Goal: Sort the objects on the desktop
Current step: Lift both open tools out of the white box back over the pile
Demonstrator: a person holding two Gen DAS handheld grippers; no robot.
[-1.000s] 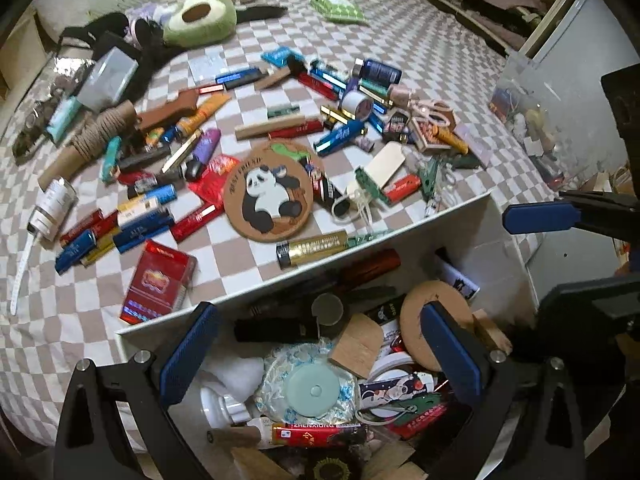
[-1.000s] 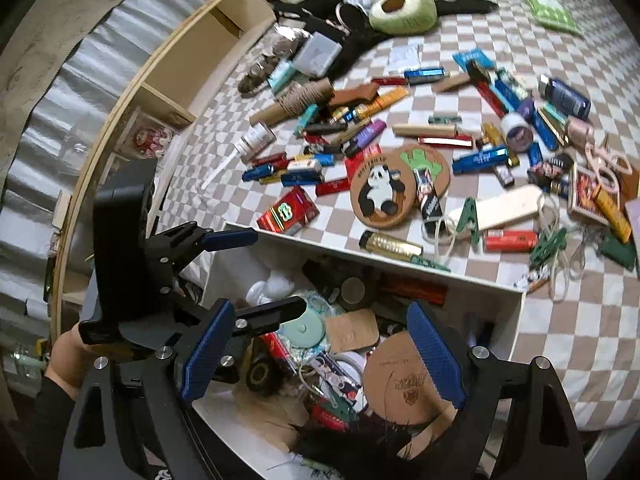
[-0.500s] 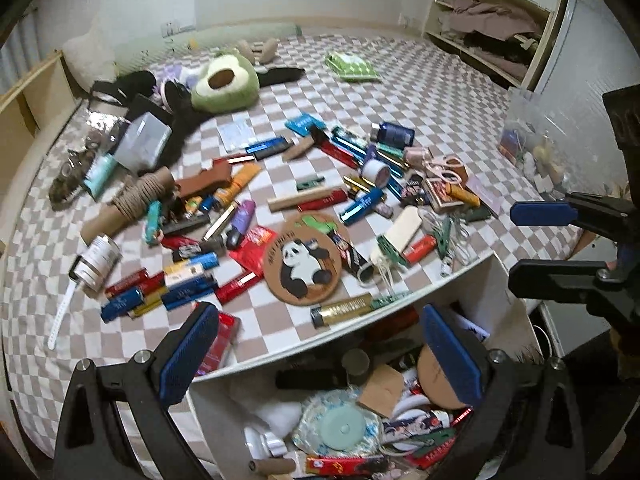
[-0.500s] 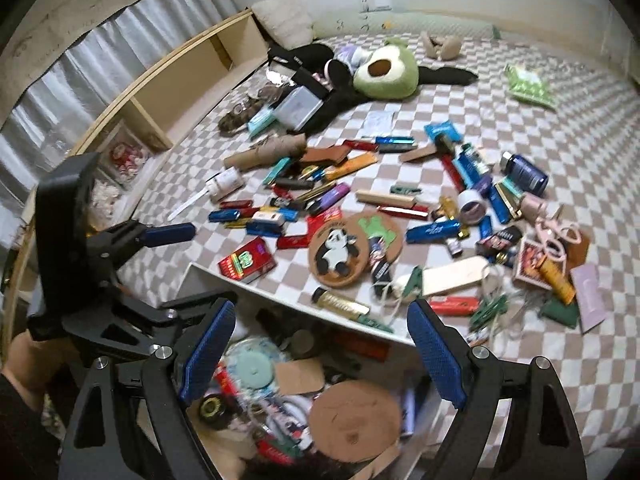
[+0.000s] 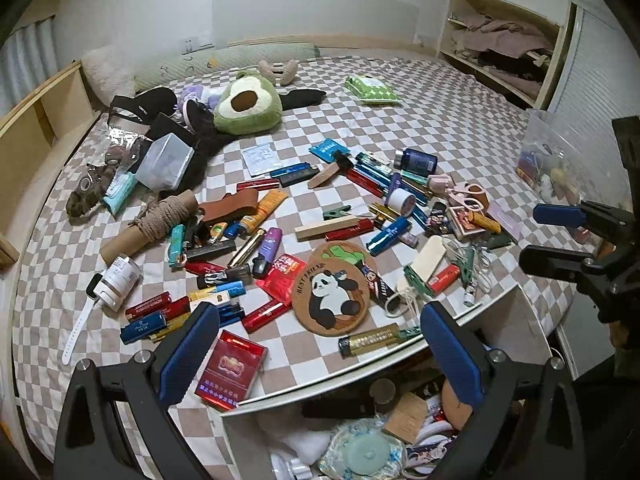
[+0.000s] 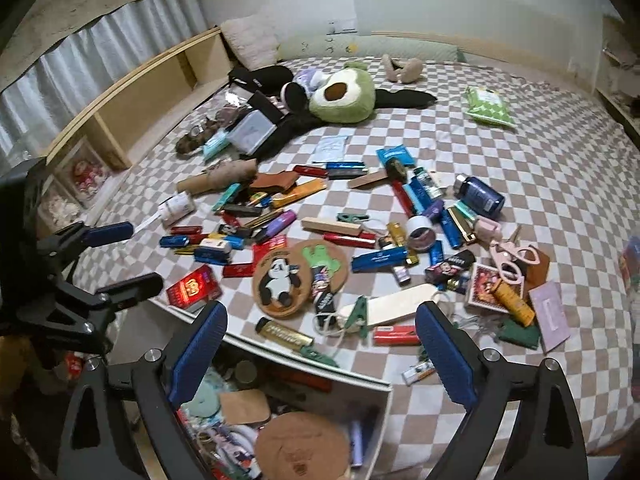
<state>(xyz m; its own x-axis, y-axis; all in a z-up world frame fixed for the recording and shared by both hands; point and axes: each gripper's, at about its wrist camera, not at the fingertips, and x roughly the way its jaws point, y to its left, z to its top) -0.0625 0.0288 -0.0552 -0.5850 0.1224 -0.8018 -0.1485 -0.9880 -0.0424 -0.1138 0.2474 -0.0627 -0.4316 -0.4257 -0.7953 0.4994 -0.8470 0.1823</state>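
Many small items lie scattered on a checkered bed: lighters, tubes, a panda coaster (image 5: 330, 294) (image 6: 282, 282), a red cigarette pack (image 5: 232, 372) (image 6: 194, 286) and a gold lighter (image 5: 370, 338) (image 6: 284, 332). A white box (image 5: 500, 320) (image 6: 304, 364) with several sorted items stands against the bed's near edge. My left gripper (image 5: 320, 312) hovers open over that edge, with nothing between its fingers. My right gripper (image 6: 322, 308) hangs beside it above the box; its jaws are opening and hold nothing. Each gripper also shows in the other's view: the right gripper (image 5: 556, 236) and the left gripper (image 6: 124, 258).
An avocado plush (image 5: 246, 106) and dark bags lie at the far side of the bed. A wooden shelf (image 6: 132, 96) runs along the bed's left. A clear plastic bin (image 5: 560, 160) stands at the right, and an open cupboard (image 5: 500, 40) holds clothes.
Both grippers have lifted and tilted up from the box toward the bed, so the box now sits low in each view. The right jaws stand a little wider.
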